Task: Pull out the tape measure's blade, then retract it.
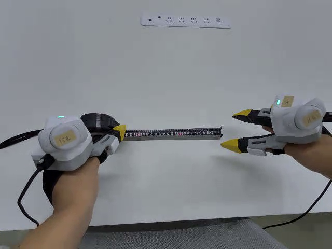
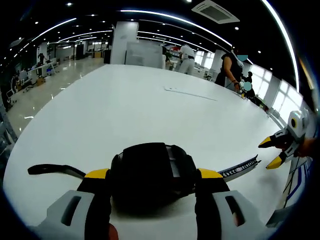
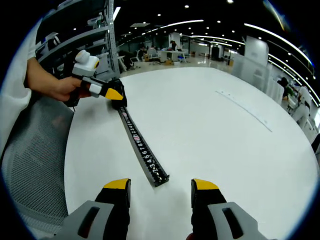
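Observation:
The black tape measure case sits clamped between the yellow-tipped jaws of my left gripper, at the table's left. Its blade lies drawn out flat on the white table toward the right, ending in a hook. In the right gripper view the blade runs from the case down to just ahead of my right gripper. That right gripper stands open a little right of the blade's end, touching nothing.
A white power strip lies at the table's far edge. The white table is bare around the blade. Black cables trail off near the front edge on both sides. A mesh chair seat sits below the front edge.

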`<control>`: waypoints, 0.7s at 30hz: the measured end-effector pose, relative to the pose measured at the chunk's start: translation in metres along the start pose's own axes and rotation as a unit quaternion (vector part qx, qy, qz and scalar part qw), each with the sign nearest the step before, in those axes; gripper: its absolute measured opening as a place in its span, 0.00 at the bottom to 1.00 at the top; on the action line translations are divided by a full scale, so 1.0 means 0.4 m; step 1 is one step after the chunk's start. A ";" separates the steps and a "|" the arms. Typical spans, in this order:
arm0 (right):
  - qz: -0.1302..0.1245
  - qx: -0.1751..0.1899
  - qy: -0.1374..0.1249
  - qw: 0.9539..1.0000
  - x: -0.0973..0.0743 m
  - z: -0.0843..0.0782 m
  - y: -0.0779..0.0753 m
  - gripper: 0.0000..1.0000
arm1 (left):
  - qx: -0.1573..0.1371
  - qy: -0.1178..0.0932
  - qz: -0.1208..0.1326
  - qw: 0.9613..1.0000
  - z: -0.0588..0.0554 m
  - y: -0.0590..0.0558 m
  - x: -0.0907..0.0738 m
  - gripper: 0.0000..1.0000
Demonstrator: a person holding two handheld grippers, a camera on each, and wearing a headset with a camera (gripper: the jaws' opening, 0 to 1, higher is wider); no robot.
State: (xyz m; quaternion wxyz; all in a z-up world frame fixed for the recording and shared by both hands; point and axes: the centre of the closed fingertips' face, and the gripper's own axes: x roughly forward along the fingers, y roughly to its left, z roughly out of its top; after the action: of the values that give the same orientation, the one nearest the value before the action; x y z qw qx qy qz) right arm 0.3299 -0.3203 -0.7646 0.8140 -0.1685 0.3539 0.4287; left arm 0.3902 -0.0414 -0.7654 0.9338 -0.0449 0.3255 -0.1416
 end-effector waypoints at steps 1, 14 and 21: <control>0.003 -0.003 0.004 1.000 0.003 -0.003 0.002 0.46 | -0.001 0.000 0.000 1.000 0.000 0.000 0.000 0.64; 0.038 -0.052 0.033 0.997 0.047 -0.021 0.005 0.28 | -0.003 0.001 -0.004 1.000 -0.001 0.001 0.002 0.64; 0.055 -0.070 0.042 0.995 0.064 -0.021 0.002 0.23 | -0.004 0.004 -0.004 1.000 -0.001 0.001 0.002 0.63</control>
State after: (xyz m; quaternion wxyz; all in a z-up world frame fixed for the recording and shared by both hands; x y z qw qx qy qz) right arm 0.3355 -0.3099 -0.7890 0.7597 -0.2235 0.3659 0.4888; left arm 0.3906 -0.0410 -0.7663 0.9318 -0.0489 0.3295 -0.1441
